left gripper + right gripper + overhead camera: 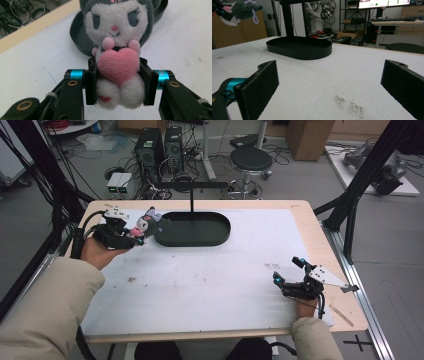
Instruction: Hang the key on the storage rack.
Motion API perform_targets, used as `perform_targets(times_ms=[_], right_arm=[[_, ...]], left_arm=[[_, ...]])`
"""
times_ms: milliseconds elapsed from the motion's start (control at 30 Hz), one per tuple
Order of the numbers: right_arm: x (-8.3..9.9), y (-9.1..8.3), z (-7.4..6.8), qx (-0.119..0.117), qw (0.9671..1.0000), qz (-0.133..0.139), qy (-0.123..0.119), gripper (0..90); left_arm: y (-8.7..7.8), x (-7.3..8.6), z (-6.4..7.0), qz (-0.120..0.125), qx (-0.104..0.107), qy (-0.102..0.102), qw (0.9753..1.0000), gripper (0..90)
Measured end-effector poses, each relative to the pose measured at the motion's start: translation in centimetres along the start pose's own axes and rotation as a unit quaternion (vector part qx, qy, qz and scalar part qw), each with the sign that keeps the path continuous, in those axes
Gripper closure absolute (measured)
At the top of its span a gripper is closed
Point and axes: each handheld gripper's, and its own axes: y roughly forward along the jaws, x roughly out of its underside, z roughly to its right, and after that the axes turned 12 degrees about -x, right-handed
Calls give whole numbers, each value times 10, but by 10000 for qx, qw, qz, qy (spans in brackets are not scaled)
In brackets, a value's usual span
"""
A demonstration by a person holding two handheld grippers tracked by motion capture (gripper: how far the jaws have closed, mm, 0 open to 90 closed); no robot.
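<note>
A grey-and-white plush toy [117, 37] that hugs a pink heart is clamped at its body between the black jaws of my left gripper [118, 83]. In the high view that left gripper [131, 236] holds the plush toy [145, 222] above the table's far left, just left of the black oval tray [220, 236]. The plush toy [243, 8] also hangs at the top left of the right gripper view, left of and above the tray [299, 51]. My right gripper [289, 272] rests near the table's front right, open, with bare table between its jaws [329, 85].
The white table cover [200, 275] spreads between the two hands. A black post [191, 200] stands at the tray's far side. A dark smudge [348, 105] marks the cover just ahead of the right gripper. Beyond the far edge are computers and a stool [250, 160].
</note>
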Motion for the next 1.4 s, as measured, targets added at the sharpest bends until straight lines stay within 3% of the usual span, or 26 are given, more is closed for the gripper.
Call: perform_targets(times_ms=[67,167,300,700,867,1167,1400], right_arm=[[0,0,0,-3,10000,0,8,7],[0,0,0,0,10000,1,8,7],[0,0,0,-1,10000,3,11,7],[0,0,0,-17,10000,1,46,7],[0,0,0,-16,10000,1,40,7],[0,0,0,-14,10000,-3,31,7],[0,0,0,-15,10000,-1,29,7]], left_arm=[[0,-8,-2,-11,-93,29,10000,576],[1,-23,-6,12,-240,-158,9996,577],[0,-41,-11,100,-394,-246,9989,577],[9,-72,-14,23,-682,-298,9972,577],[14,-80,-12,49,-732,-299,9969,577],[18,-82,-16,153,-724,-572,9956,577],[24,-81,-19,166,-817,-654,9944,577]])
